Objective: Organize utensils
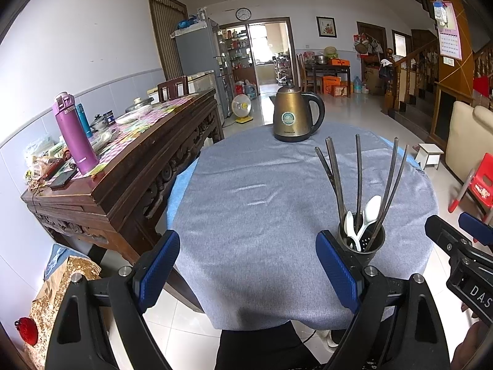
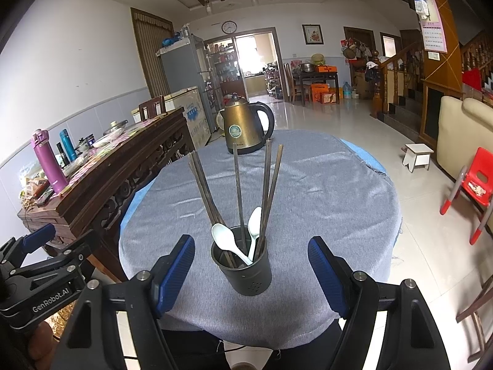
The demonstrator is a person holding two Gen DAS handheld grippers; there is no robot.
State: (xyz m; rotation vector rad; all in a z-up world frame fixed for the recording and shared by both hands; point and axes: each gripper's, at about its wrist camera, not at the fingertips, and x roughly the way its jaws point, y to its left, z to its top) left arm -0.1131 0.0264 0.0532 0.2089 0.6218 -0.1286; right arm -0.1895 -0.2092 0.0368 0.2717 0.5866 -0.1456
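I see a brass kettle (image 2: 245,128) at the far edge of the desk (image 2: 323,191), well behind the holder (image 2: 243,269); a carved sideboard (image 1: 123,172) with a purple flask (image 1: 74,135) stands to the left. Nothing lies between my claws and the holder. The left claw (image 1: 248,273) hangs open over bare cloth; its right finger (image 1: 337,273) covers part of the holder's side. The right claw (image 2: 251,274) is open too, the holder between its pads but untouched. The holder sits upright near the desk's front edge. Five dark chopsticks (image 2: 237,185) fan upward; two white spoons (image 2: 226,240) stand bowls up. The sticks' lower ends are hidden inside
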